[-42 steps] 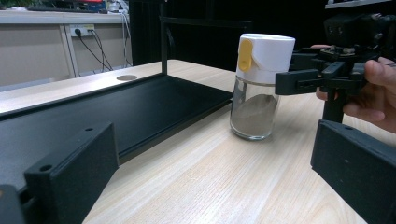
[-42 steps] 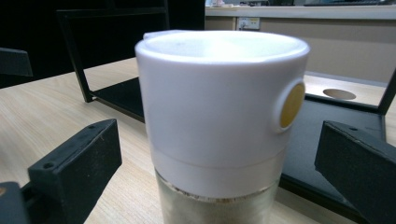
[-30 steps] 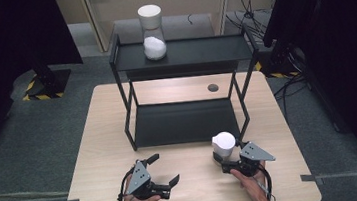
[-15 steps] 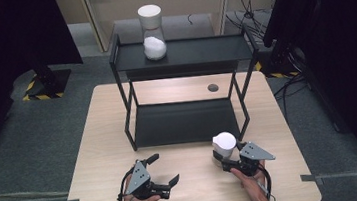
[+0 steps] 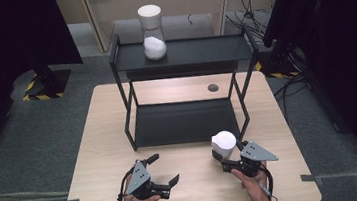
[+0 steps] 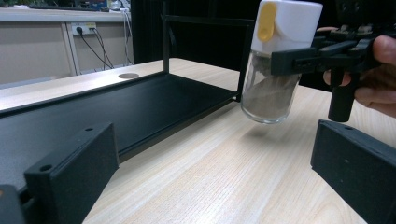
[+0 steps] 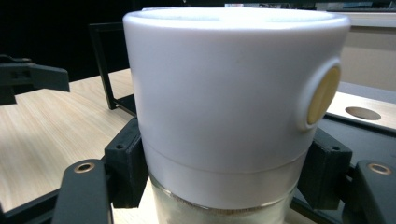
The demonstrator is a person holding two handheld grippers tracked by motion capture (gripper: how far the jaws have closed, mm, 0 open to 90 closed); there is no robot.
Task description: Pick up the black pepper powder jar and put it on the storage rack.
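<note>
Grip confirmed on the near jar

Nearest to me, I have the left gripper (image 5: pixel 160 172) low over the table (image 5: pixel 101 154) with its jaws wide apart and nothing between them; it has kept its place. Just to its right, the right gripper (image 5: pixel 228 156) has closed since a second ago and now clamps a glass jar with a white cap and yellow button (image 6: pixel 276 56) just below the cap. In the left gripper view the jar hangs tilted and clear of the wood, brownish powder banked to one side. I judge the pick-up done and a carry next, probably to the black two-tier rack (image 5: pixel 188 119) standing just beyond. On the rack's top shelf, well apart, stands a second white-capped jar of white powder (image 5: pixel 152 33). Risk: the tilted jar could slip during the lift.
</note>
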